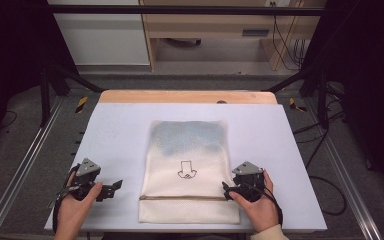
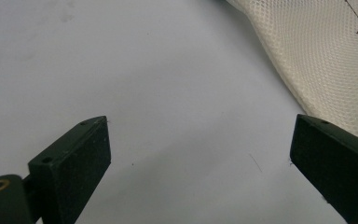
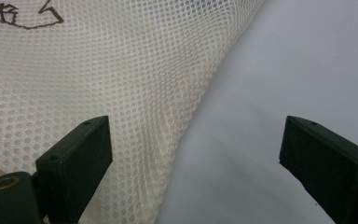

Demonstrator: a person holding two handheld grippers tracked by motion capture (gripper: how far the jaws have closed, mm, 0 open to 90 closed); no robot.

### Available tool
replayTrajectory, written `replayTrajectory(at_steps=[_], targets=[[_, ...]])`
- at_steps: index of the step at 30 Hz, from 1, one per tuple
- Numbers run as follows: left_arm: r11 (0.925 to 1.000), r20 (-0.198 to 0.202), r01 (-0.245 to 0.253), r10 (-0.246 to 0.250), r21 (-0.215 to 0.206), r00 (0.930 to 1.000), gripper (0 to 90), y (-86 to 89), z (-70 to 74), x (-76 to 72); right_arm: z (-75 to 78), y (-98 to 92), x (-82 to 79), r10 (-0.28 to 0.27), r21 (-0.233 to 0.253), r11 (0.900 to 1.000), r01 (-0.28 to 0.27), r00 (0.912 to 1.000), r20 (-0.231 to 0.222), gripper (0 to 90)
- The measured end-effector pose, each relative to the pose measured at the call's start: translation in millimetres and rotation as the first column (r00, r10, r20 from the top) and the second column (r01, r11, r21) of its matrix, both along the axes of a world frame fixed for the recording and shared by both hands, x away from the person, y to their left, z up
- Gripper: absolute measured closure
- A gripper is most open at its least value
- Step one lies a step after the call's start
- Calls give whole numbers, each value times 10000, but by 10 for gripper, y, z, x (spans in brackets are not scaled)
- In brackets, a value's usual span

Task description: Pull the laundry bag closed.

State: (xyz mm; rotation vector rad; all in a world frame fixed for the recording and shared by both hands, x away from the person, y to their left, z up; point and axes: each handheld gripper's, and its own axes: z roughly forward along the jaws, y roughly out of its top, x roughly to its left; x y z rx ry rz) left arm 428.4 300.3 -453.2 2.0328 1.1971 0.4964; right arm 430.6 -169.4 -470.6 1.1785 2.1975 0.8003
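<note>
Cream mesh bag [image 1: 187,165], dark arrow drawing [image 1: 185,169], no readable writing

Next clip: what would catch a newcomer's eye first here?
A cream mesh laundry bag lies flat mid-table, something bluish showing through its far half and a small dark drawing at its centre. The open left gripper sits off its left edge; the open right gripper straddles its right edge by the zipper.

The right gripper [image 3: 196,154] has its two black jaws wide apart, with nothing between them. One jaw sits over the cream mesh bag [image 3: 102,79]. The other jaw sits over the pale table [image 3: 284,70], beside the bag's edge. A dark drawing [image 3: 23,16] is on the bag, far from the jaws.
</note>
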Motion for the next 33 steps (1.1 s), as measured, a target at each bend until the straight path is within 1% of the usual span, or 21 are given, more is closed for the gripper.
replayTrajectory(at_steps=[2,6,10,12,14,18,19,20,21,22,23,24,25,26,27,28,29,30,31,32,33], targets=[[10000,-31,-35,35,85,10000,54,4,-1,-6,7,9,-7,19,145,9999,-20,10000,66,107],[10000,-165,-55,56,64,9998,56,17,-2,-26,22,36,-24,208,89,9997,-210,9996,199,118],[9997,-284,-110,104,-196,9995,56,29,-5,-82,42,74,-34,313,149,9994,-314,9995,41,120],[9996,-317,-90,82,-273,9995,56,28,-1,-119,90,126,-37,686,46,9976,-686,9976,-33,117],[9997,-389,-39,30,-229,9992,56,16,1,-153,113,148,-35,792,77,9968,-791,9968,-65,118],[9998,-411,67,-75,-190,9991,56,-34,-6,-191,217,253,-32,1335,-84,9910,-1338,9907,-257,120],[9998,-418,96,-104,-177,9991,56,-46,-9,-204,243,282,-32,1488,-139,9887,-1492,9885,-269,122],[9996,-429,190,-198,-196,9989,56,-69,-11,-238,292,355,-27,1794,-261,9832,-1807,9827,-463,118],[9996,-429,190,-198,-196,9989,56,-69,-11,-238,292,355,-27,1794,-261,9832,-1807,9827,-463,118],[9995,-405,236,-244,-206,9989,56,-77,-8,-258,328,432,-23,2191,-304,9748,-2211,9739,-590,119],[9995,-336,220,-228,-224,9992,56,-84,-5,-280,328,432,-23,2191,-304,9748,-2211,9739,-590,119],[9992,-274,280,-287,-269,9992,55,-98,-2,-320,361,520,-22,2517,-437,9659,-2552,9651,-721,119],[9992,-274,280,-287,-269,9992,55,-98,-2,-320,361,520,-22,2517,-437,9659,-2552,9651,-721,119],[9992,-192,313,-318,-235,9993,55,-107,-2,-354,397,604,-19,2788,-642,9566,-2844,9567,-834,121],[9992,-192,313,-318,-235,9993,55,-107,-2,-354,397,604,-19,2788,-642,9566,-2844,9567,-834,121],[9991,-156,371,-374,-201,9992,55,-109,-2,-366,430,686,-12,3080,-693,9466,-3149,9466,-948,123],[9989,-101,421,-423,-196,9991,55,-110,1,-376,430,686,-12,3080,-693,9466,-3149,9466,-948,132],[9988,-12,418,-418,-244,9991,55,-110,5,-384,447,724,-12,3183,-681,9435,-3242,9442,-850,141],[9988,-8,410,-411,-257,9992,55,-105,11,-393,469,758,-10,3310,-696,9388,-3374,9394,-892,142],[9989,-25,382,-382,-254,9993,56,-100,14,-404,522,825,-5,3540,-705,9303,-3601,9313,-854,164],[9990,-71,357,-359,-268,9993,56,-93,15,-414,550,857,0,3623,-748,9266,-3685,9282,-845,167]])
